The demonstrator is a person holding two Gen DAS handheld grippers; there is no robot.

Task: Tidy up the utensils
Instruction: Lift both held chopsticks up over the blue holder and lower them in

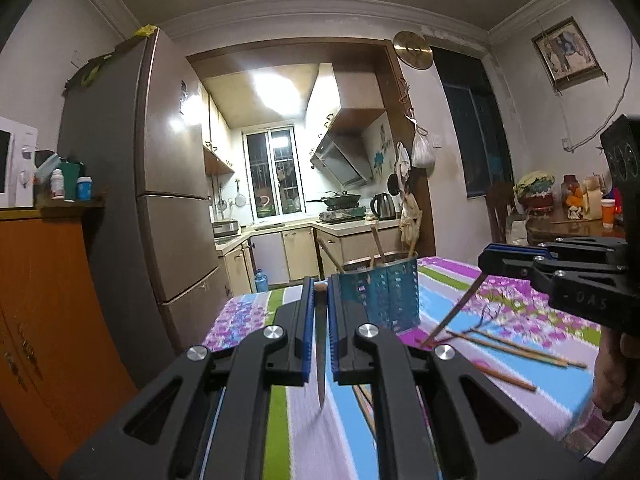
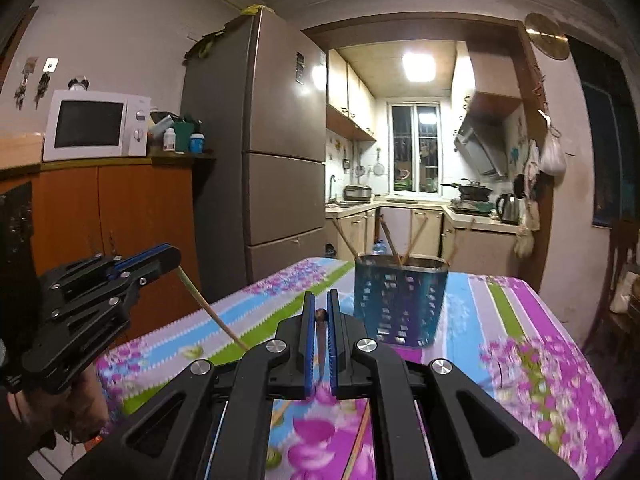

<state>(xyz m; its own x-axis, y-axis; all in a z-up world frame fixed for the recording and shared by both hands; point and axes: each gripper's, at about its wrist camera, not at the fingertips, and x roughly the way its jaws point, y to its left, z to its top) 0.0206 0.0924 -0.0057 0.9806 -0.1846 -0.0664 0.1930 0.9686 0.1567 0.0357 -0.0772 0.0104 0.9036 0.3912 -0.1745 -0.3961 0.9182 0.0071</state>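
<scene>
A blue perforated utensil holder [image 1: 382, 294] [image 2: 400, 300] stands on the flowered tablecloth with several chopsticks in it. My left gripper [image 1: 319, 285] is shut on a chopstick [image 1: 321, 360] that hangs down between its fingers; from the right wrist view it [image 2: 176, 260] holds the chopstick [image 2: 212, 312] slanting down to the table. My right gripper [image 2: 320, 308] is shut on a chopstick [image 2: 320, 316]; in the left wrist view it [image 1: 482, 262] holds that chopstick [image 1: 456, 312] slanting down. Loose chopsticks [image 1: 516, 350] lie on the cloth.
The table [image 2: 520, 360] has a striped flowered cloth. A fridge [image 2: 276, 152] and an orange cabinet [image 2: 120, 216] with a microwave [image 2: 96, 126] stand to the left. A kitchen opens behind. A chair [image 2: 624, 280] and a cluttered side table [image 1: 576, 216] are at the right.
</scene>
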